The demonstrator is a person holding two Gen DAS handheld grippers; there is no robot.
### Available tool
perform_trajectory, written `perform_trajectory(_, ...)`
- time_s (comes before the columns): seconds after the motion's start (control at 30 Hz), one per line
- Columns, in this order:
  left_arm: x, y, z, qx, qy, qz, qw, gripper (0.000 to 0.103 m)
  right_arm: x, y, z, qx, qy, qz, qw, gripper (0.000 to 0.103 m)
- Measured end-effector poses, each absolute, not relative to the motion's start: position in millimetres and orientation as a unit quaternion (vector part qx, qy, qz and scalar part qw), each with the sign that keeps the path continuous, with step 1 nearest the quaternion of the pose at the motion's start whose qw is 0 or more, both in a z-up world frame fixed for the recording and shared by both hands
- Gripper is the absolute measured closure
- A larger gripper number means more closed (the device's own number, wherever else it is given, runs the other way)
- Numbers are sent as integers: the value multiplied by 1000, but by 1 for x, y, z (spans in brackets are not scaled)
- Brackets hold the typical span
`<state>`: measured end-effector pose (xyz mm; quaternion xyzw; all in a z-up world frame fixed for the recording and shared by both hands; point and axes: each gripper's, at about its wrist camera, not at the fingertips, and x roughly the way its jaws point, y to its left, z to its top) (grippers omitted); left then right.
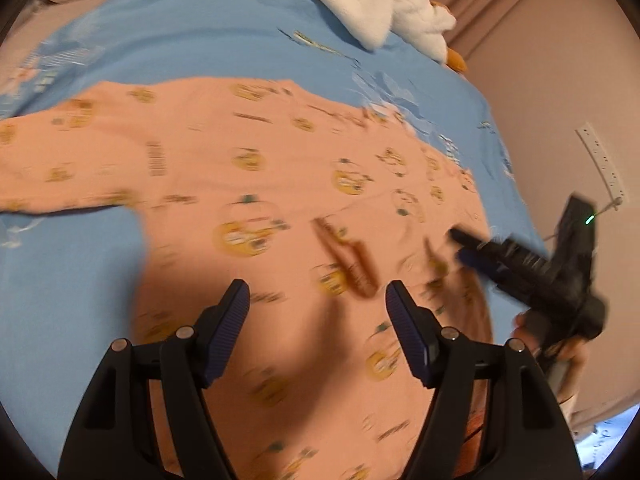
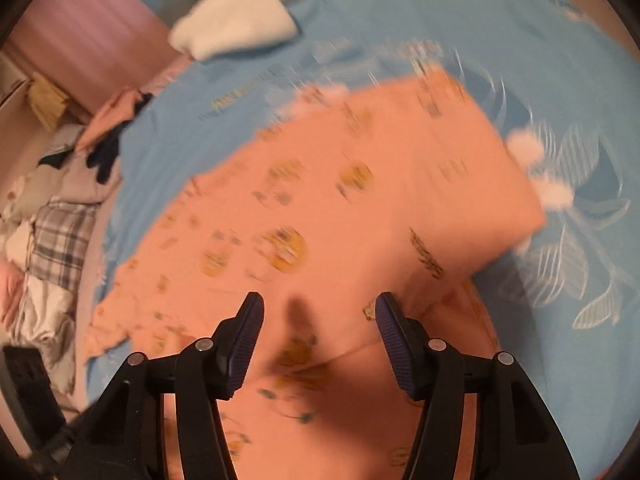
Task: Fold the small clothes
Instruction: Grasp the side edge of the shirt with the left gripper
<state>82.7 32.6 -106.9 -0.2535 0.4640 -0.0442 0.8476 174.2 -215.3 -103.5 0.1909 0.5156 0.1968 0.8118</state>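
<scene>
A small peach garment [image 1: 256, 168] printed with yellow cartoon faces lies spread on a blue bedsheet [image 1: 180, 28]. One sleeve stretches off to the left in the left wrist view. My left gripper [image 1: 318, 300] hovers over the garment's body, open, nothing between its fingers. In that view my right gripper [image 1: 460, 246] reaches in from the right edge over the garment, held by a hand. In the right wrist view the garment [image 2: 360, 184] shows a folded flap at the upper right, and my right gripper [image 2: 318, 312] stands open above the cloth with nothing between its jaws.
A white plush toy [image 1: 372, 4] with an orange beak lies at the far edge of the bed. A pile of other clothes, including a plaid piece [image 2: 60, 240], sits to the left of the bed. A pink wall [image 1: 560, 60] runs along the right.
</scene>
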Motion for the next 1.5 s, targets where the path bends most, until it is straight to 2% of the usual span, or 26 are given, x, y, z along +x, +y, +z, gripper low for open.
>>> perform_trajectory(0.27, 130, 10, -130, -277, 489, -62, 825, 35, 172, -205, -107, 169, 496, 196, 829, 42)
perform_trajectory(0.4, 134, 10, -133, -307, 482, -63, 818, 50, 173, -211, -110, 188, 493, 196, 827, 42)
perform_trajectory(0.47, 136, 8, -135, -320, 483, -68, 813, 53, 172, -213, -111, 193, 493, 197, 825, 42)
perform_trajectory(0.5, 136, 6, -135, -320, 481, -69, 813, 61, 172, -214, -112, 194, 492, 197, 825, 42)
perform_trajectory(0.57, 137, 4, -137, -317, 486, -66, 812, 71, 172, -214, -112, 195, 491, 196, 826, 42)
perform_trajectory(0.67, 139, 1, -137, -302, 491, -58, 815, 91, 172, -213, -112, 195, 489, 195, 827, 42)
perform_trajectory(0.77, 141, -2, -132, -278, 496, -56, 821, 97, 169, -214, -109, 190, 487, 193, 830, 42)
perform_trajectory(1.13, 159, -11, -48, -219, 449, -100, 861, 99, 149, -273, -88, 290, 469, 176, 816, 42)
perform_trajectory(1.5, 176, 16, 18, -178, 391, -63, 901, 100, 143, -303, -95, 289, 467, 119, 827, 42)
